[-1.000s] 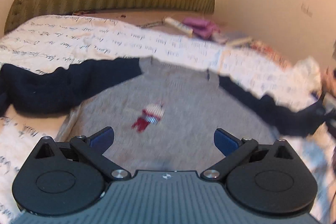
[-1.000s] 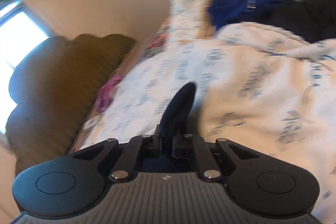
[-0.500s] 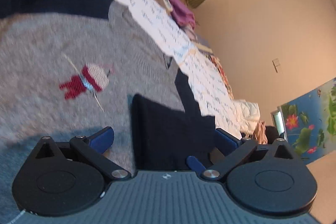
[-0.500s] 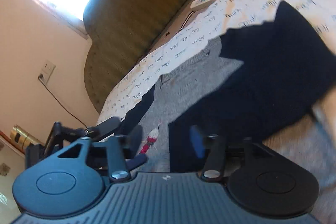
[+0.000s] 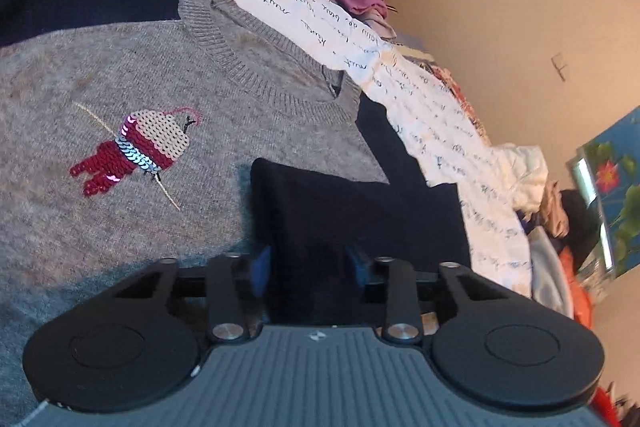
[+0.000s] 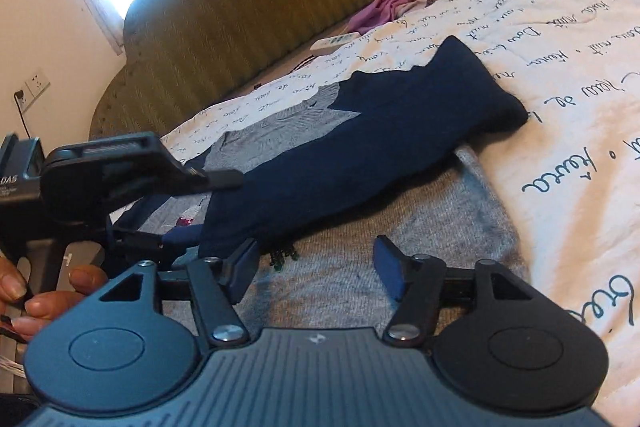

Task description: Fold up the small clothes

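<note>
We see a small grey sweater [image 5: 168,75] with navy sleeves lying flat, front up, on a white bedspread [image 6: 568,75] printed with handwriting. One navy sleeve [image 6: 380,143] is folded in across the grey chest, its cuff end beside the sequined red figure [image 5: 136,151] on the front.

The left gripper [image 5: 308,263] has just been closing, and its blue pads now sit on either side of that sleeve's cuff (the fabric fills the gap, so we read it as a pinch). The right gripper [image 6: 316,263] has just been opening; its jaws stand apart over the grey hem with nothing between them, the sleeve just beyond the left pad. At the left edge of the right wrist view, a person's fingers [image 6: 44,303] hold the other gripper's handle.

An olive headboard [image 6: 248,7] stands behind the bed.
</note>
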### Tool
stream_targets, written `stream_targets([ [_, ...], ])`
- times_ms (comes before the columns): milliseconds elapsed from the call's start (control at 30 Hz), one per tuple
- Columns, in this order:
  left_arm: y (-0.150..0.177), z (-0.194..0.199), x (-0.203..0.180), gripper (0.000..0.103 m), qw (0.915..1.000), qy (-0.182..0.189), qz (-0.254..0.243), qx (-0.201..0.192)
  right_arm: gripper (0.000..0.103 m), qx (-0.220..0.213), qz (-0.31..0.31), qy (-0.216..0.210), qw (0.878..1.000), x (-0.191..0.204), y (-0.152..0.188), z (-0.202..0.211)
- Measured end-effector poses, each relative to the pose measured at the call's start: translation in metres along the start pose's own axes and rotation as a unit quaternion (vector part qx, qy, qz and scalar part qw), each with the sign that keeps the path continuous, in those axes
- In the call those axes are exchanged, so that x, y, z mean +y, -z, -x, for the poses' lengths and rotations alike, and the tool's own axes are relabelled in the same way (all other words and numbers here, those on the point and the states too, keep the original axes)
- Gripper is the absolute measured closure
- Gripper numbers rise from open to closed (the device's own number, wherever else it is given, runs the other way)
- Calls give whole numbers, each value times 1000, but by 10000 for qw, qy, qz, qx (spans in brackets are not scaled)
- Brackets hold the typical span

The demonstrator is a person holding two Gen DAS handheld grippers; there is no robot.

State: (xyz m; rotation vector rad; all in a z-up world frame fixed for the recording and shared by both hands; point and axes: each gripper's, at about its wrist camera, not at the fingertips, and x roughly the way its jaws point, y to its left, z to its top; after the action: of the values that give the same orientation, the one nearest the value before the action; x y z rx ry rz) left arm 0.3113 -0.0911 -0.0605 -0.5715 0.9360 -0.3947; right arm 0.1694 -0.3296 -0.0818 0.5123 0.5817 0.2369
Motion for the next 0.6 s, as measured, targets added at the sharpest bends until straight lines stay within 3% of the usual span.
stream_targets([
  [67, 0, -3, -1, 98, 9999, -128, -85, 38, 36, -16, -32, -48, 10000, -2, 0, -2],
  [100, -1, -2, -2, 100, 9997, -175, -142, 33, 36, -21, -72, -84, 9999, -4, 0, -2],
  [233, -15, -2, -19, 101, 9971, -401, -649, -77, 36, -52, -230, -212, 9995, -9, -1, -3],
  [400, -43, 15, -34, 101, 9933, -346, -1018, -416, 36, -61, -214, -211, 9995, -8, -1, -2],
  [600, -67, 41, -13, 101, 9874, -778, -1068, -867, 36, -64, -244, -240, 9994, -9, -1, -2],
])
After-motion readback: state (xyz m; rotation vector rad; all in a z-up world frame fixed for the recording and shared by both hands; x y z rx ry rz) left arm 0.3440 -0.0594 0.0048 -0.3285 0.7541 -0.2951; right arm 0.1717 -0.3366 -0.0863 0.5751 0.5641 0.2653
